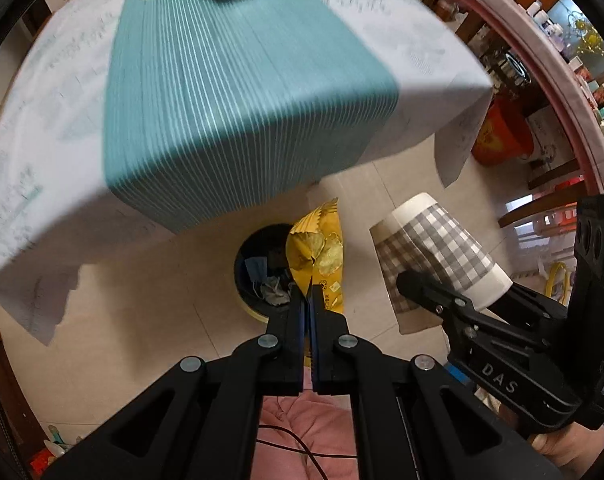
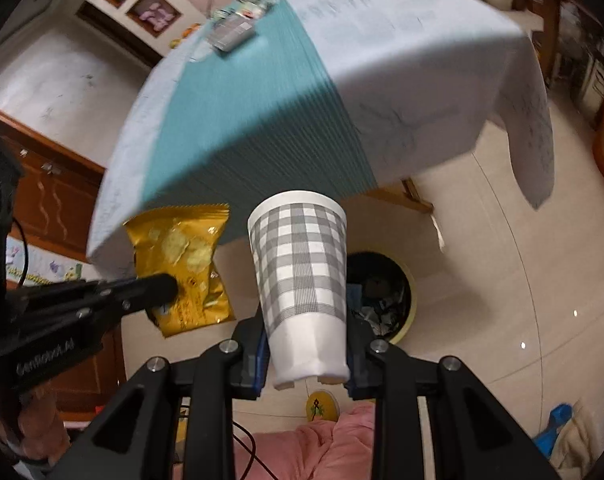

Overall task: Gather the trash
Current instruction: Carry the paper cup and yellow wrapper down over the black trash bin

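The left gripper [image 1: 306,300] has its jaws pinched on the lower edge of a yellow chip bag [image 1: 315,256], which hangs over the open mouth of a round trash bin [image 1: 258,276] on the tiled floor [image 1: 142,300]. The right gripper [image 2: 306,354] clamps the base of a grey checked paper cup [image 2: 302,276], held near the bin beside the bag. The table [image 1: 242,92], covered in a teal and white cloth, stands just behind.
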